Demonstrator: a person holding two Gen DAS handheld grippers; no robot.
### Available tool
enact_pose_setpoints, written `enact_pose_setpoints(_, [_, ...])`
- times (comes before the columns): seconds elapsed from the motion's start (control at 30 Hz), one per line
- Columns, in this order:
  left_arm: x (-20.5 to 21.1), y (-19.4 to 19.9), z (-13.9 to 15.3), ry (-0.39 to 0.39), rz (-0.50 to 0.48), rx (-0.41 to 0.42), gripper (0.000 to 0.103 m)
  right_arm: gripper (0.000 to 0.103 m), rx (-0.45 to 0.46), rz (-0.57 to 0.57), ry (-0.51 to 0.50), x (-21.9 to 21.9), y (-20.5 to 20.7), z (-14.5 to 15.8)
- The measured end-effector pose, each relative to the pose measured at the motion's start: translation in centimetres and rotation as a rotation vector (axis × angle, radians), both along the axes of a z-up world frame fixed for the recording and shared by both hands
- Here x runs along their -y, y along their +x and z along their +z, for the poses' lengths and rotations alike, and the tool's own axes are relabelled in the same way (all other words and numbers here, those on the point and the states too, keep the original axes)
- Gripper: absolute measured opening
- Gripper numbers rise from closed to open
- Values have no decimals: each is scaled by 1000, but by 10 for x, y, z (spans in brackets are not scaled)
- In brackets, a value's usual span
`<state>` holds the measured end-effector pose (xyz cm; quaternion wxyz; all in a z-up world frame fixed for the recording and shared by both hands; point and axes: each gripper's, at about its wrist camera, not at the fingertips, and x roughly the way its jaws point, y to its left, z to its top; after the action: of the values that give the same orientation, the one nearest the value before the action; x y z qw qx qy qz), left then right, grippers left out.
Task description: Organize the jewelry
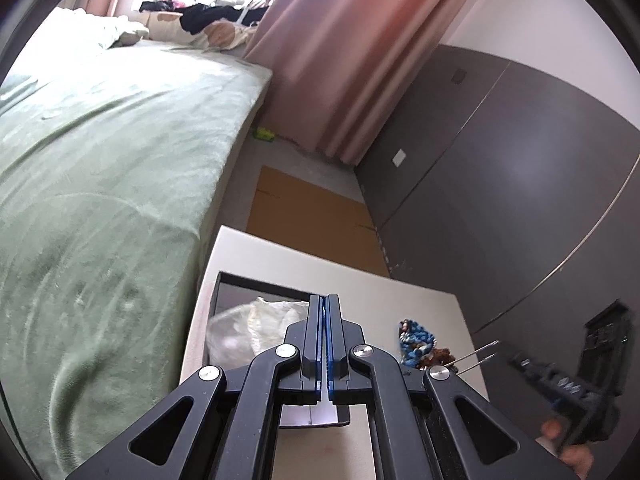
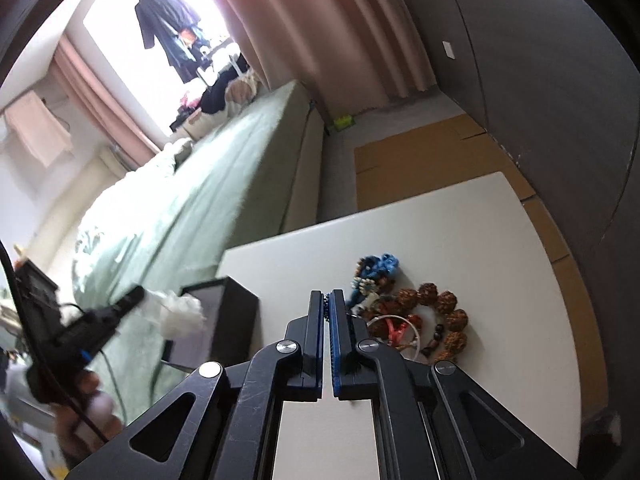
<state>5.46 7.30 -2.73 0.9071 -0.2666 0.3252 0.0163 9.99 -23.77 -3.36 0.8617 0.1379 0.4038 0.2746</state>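
Note:
A black open box (image 1: 224, 292) stands on the white table (image 1: 280, 252) and holds crumpled white paper (image 1: 264, 320). My left gripper (image 1: 324, 312) is shut above the box; from the right wrist view it (image 2: 136, 296) holds the white paper (image 2: 180, 314) lifted beside the box (image 2: 228, 312). A jewelry pile lies on the table: a blue bead piece (image 2: 376, 268), a brown bead bracelet (image 2: 444, 312) and a thin ring with a red piece (image 2: 394, 330). My right gripper (image 2: 328, 312) is shut on a dark blue bead chain at its fingertips, just left of the pile.
A bed with a green cover (image 1: 100, 160) runs along the table's left side. A dark grey wardrobe (image 1: 520, 184) stands at the right. Flat cardboard (image 1: 312, 216) lies on the floor beyond the table. Pink curtains (image 1: 352, 40) hang at the back.

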Motion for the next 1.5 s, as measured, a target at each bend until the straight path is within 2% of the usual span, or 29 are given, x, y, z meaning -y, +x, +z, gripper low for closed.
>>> enact_pose_setpoints(0.2, [1,8,-7,-26,-34,-63,2,4,71,4,65,-7,-12,33])
enact_pose_setpoints(0.3, [-2,8,-7,-43,-40,-87,11,4,104,4,73,-11,-19,51])
enact_pose_setpoints(0.33, [-4,7,-7,-48,-38,-85,23,4,118,1,68,-13,-21,58])
enact_pose_setpoints(0.37, [-7,3,-4,-54,-30,-74,44,4,132,-2,68,-14,-24,66])
enact_pose_setpoints(0.4, [-9,-1,-1,-57,-15,-57,55,4,143,-4,71,-14,-27,72])
enact_pose_setpoints(0.43, [-11,-4,2,-59,-3,-39,72,4,154,-8,72,-14,-29,77])
enact_pose_setpoints(0.47, [-14,-10,7,-60,14,-5,82,4,167,-13,71,-15,-31,86])
enact_pose_setpoints(0.53, [-16,-17,15,-57,28,34,88,4,188,-17,63,-17,-33,98])
enact_pose_setpoints(0.87, [-25,-28,26,-79,15,65,90,4,319,-40,4,-37,-57,180])
enact_pose_setpoints(0.97, [-28,-33,29,-84,21,78,94,4,343,-43,-11,-44,-63,197])
enact_pose_setpoints(1.5, [-64,-53,39,-121,63,118,94,4,486,15,-45,-116,-84,274])
